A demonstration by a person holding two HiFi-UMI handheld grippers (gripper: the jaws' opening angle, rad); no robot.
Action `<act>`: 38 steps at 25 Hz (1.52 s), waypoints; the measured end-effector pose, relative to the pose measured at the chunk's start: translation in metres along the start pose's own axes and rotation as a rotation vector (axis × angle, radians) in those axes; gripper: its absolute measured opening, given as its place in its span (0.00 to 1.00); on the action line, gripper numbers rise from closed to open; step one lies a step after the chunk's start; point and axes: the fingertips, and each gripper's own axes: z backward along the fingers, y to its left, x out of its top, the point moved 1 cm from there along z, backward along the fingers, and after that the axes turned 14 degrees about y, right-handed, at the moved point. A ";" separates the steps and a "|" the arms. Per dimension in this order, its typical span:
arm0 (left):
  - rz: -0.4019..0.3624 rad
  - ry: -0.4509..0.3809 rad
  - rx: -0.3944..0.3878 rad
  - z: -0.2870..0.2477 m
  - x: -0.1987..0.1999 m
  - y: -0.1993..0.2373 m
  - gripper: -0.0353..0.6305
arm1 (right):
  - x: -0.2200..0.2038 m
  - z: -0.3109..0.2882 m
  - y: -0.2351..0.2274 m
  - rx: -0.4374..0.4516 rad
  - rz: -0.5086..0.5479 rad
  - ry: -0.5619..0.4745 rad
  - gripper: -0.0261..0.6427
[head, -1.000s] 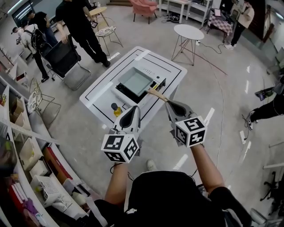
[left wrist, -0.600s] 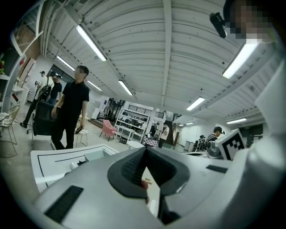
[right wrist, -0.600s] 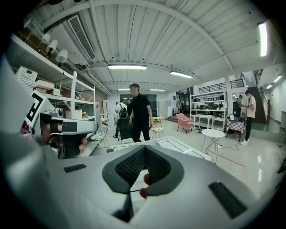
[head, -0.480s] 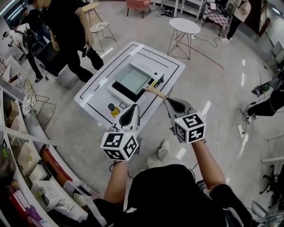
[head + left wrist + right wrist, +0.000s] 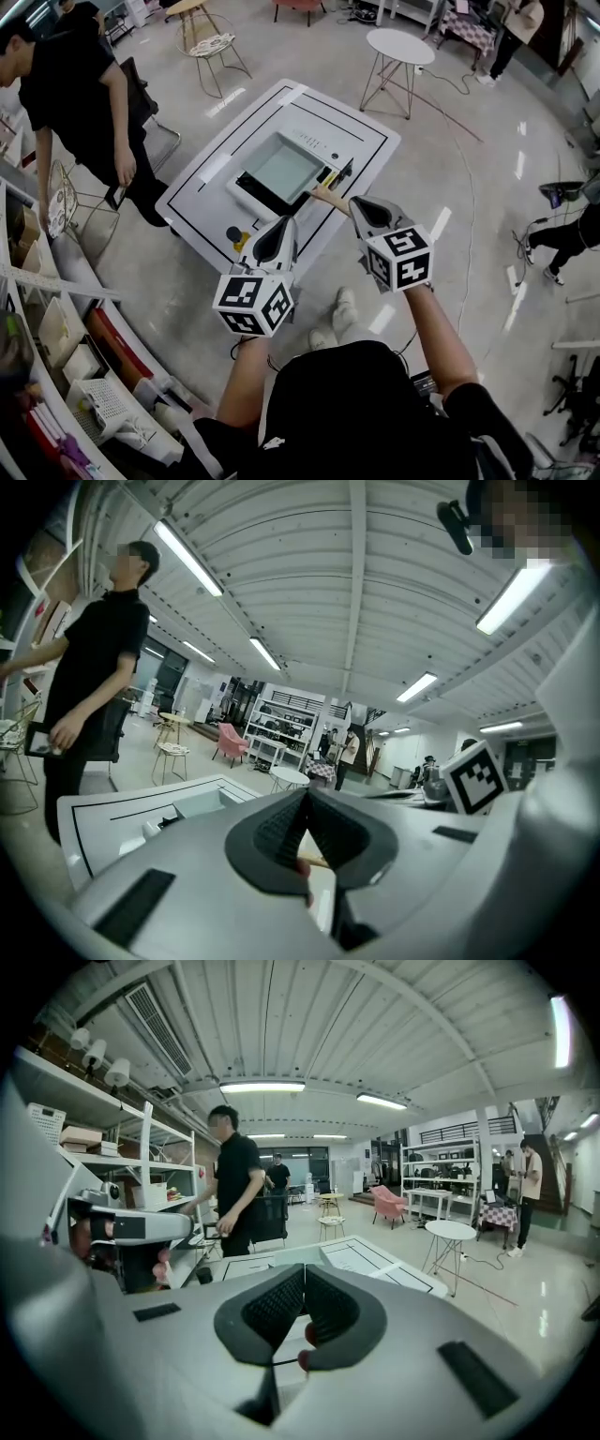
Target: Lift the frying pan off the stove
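Note:
The square grey frying pan (image 5: 284, 171) sits on the black stove (image 5: 251, 192) on the white table (image 5: 354, 141), its wooden handle (image 5: 328, 197) pointing toward me. My right gripper (image 5: 356, 208) is shut and empty, its tip just short of the handle's end and above it. My left gripper (image 5: 281, 231) hovers over the table's near edge, left of the handle, also shut with nothing in it. The left gripper view shows closed jaws (image 5: 305, 803) and the pan's rim (image 5: 202, 803); the right gripper view shows closed jaws (image 5: 302, 1279) over the table (image 5: 370, 1262).
A small yellow bottle with a black cap (image 5: 241, 238) stands near the table's front corner beside my left gripper. A person in black (image 5: 75, 84) stands left of the table. Shelves (image 5: 56, 328) line the left; a round side table (image 5: 400, 45) and chair (image 5: 211, 42) stand beyond.
Both grippers have moved forward and down toward the table, the right one closing in on the pan handle. The person in black has walked to the table's left side.

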 end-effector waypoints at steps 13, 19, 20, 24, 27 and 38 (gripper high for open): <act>0.031 0.027 0.055 -0.045 0.007 0.020 0.07 | -0.035 -0.091 -0.019 0.104 0.104 0.305 0.21; 0.055 0.036 0.093 -0.059 0.004 0.029 0.07 | -0.051 -0.126 -0.022 0.144 0.156 0.405 0.33; 0.061 0.038 0.102 -0.060 0.003 0.031 0.07 | -0.054 -0.131 -0.023 0.150 0.151 0.424 0.36; 0.086 0.038 0.137 -0.064 0.003 0.037 0.07 | -0.064 -0.150 -0.027 0.172 0.147 0.505 0.42; 0.108 0.032 0.162 -0.063 0.003 0.046 0.07 | -0.071 -0.166 -0.028 0.175 0.158 0.553 0.44; 0.154 0.006 0.225 -0.060 0.005 0.068 0.07 | -0.097 -0.201 -0.032 0.155 0.171 0.742 0.45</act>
